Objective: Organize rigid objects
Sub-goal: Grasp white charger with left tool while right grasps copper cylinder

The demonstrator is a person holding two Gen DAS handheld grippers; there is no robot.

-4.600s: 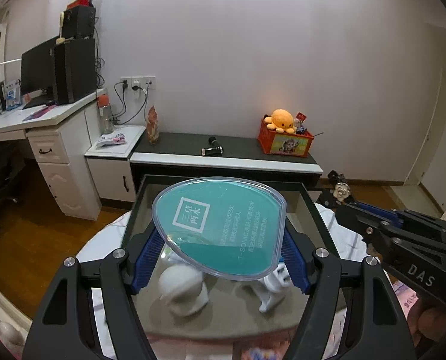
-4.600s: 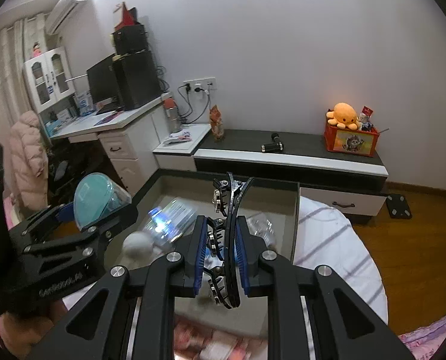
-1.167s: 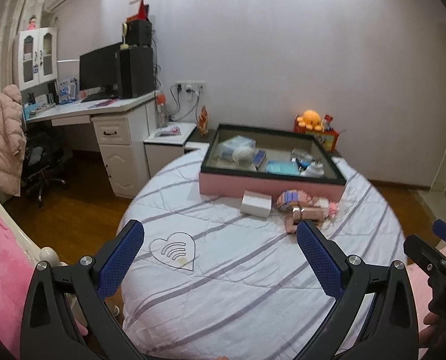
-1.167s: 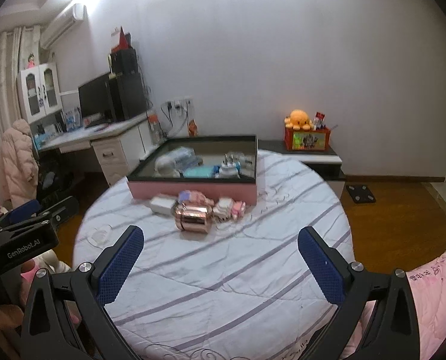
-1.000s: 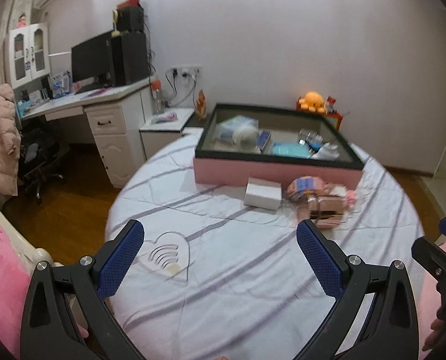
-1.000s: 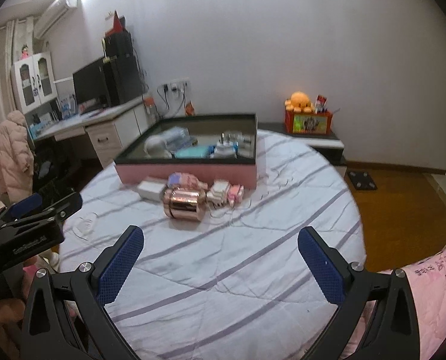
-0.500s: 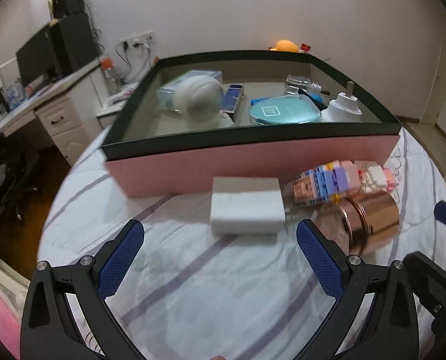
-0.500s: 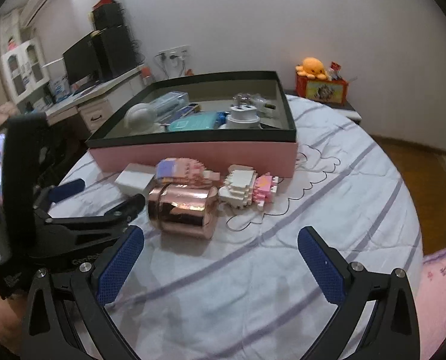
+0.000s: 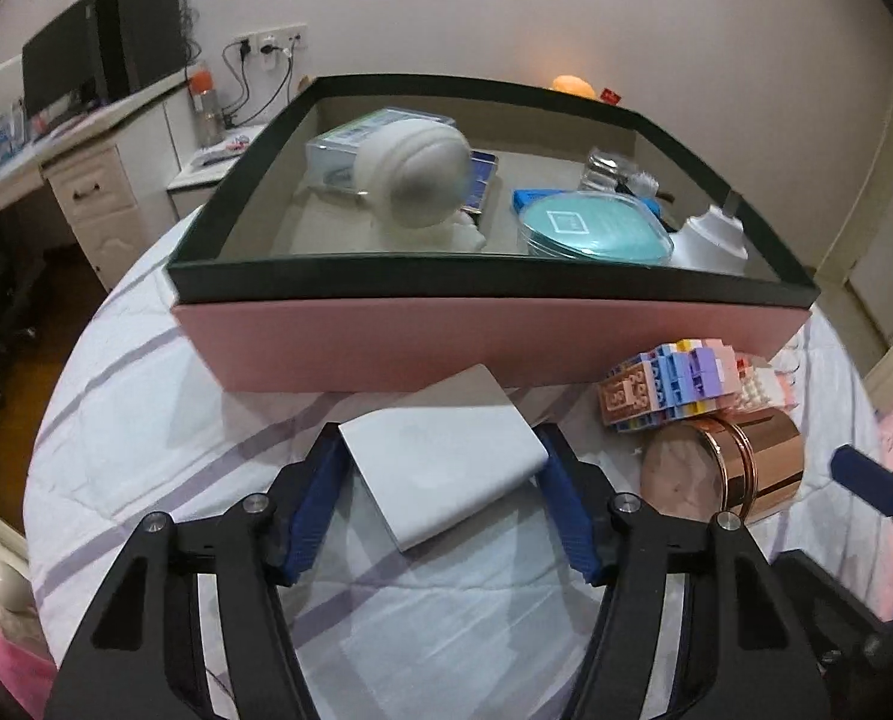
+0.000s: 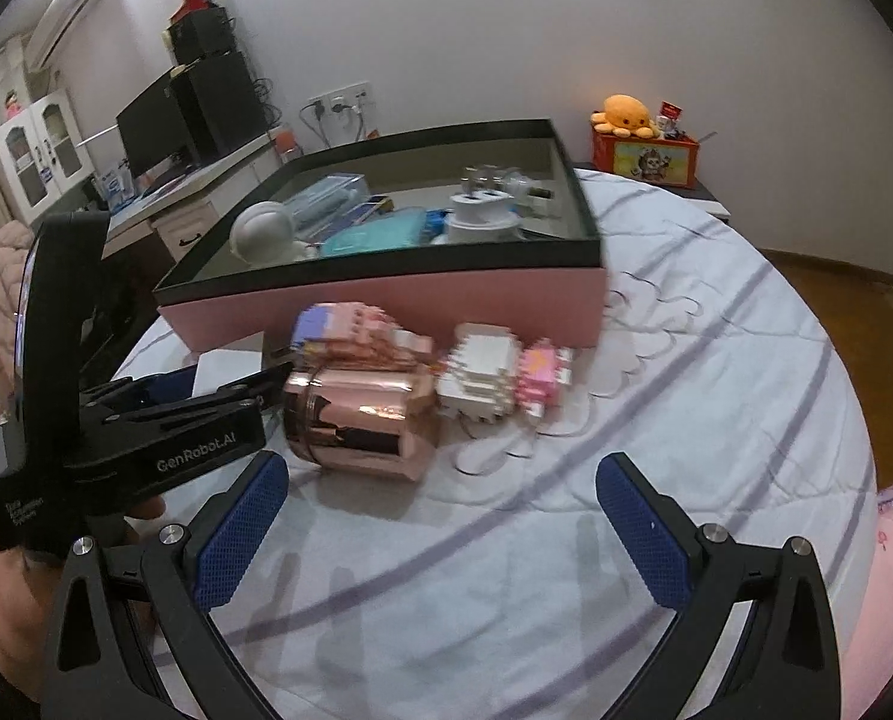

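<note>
A flat white box lies on the striped bed cover in front of the pink storage box. My left gripper is closing on it, and both blue pads touch its sides. A copper cup lies on its side beside a pastel block model and a white-and-pink block model. My right gripper stands open just short of the cup, with nothing between its fingers. In the right wrist view the left gripper reaches in from the left.
The storage box holds a white round object, a teal-lidded case, a white plug and other small items. A desk with a monitor stands left; an orange plush sits on a cabinet behind.
Both grippers came forward and down toward the things in front of the storage box. The left jaws went from wide open to narrow around the white box. The right jaws stayed wide.
</note>
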